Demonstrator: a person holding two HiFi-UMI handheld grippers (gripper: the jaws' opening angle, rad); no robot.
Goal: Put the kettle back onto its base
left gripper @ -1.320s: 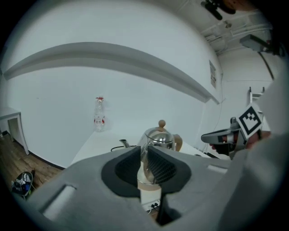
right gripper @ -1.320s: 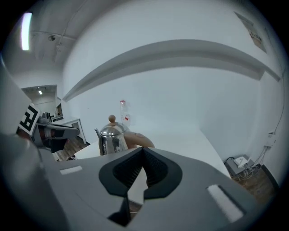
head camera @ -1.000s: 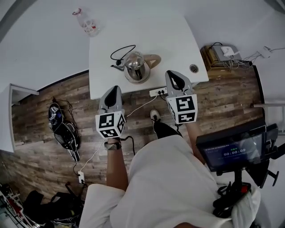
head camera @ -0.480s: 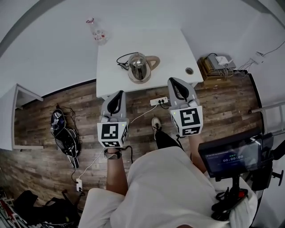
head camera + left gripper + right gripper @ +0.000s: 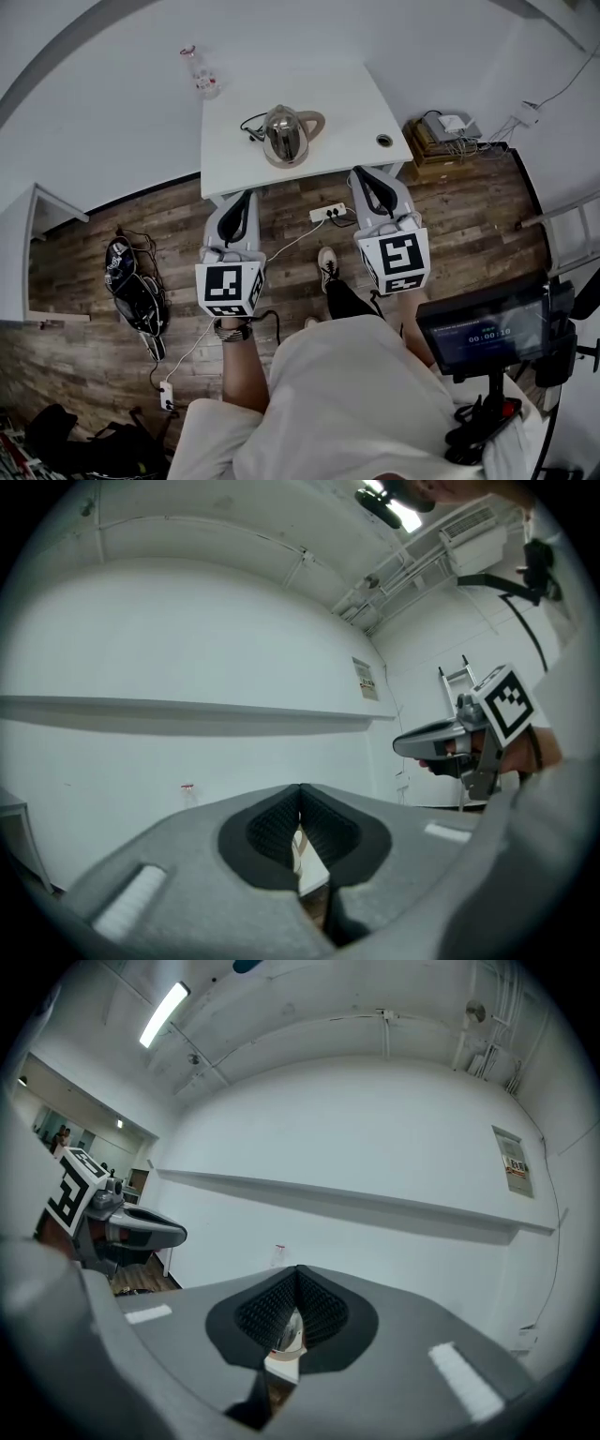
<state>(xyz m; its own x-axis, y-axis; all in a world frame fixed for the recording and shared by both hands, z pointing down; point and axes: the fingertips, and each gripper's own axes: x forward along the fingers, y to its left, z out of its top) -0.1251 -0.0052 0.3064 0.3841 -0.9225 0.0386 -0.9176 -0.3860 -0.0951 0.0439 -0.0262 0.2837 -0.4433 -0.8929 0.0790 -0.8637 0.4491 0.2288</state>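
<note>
Beyond the left claw (image 5: 245,196) and right claw (image 5: 359,172), the steel kettle (image 5: 283,134) is seen seated flat on its base (image 5: 280,162).
Both claws are held pressed together, empty, well short of it.

The kettle (image 5: 284,134) is shiny silver and tan, the bench (image 5: 347,103) plain white, the floor (image 5: 469,216) brown wood-grain planks.

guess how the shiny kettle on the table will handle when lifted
The kettle looks like polished metal, so its body is probably rigid but slippery. Its side handle sits off-centre, so it may tilt when lifted there.
</note>
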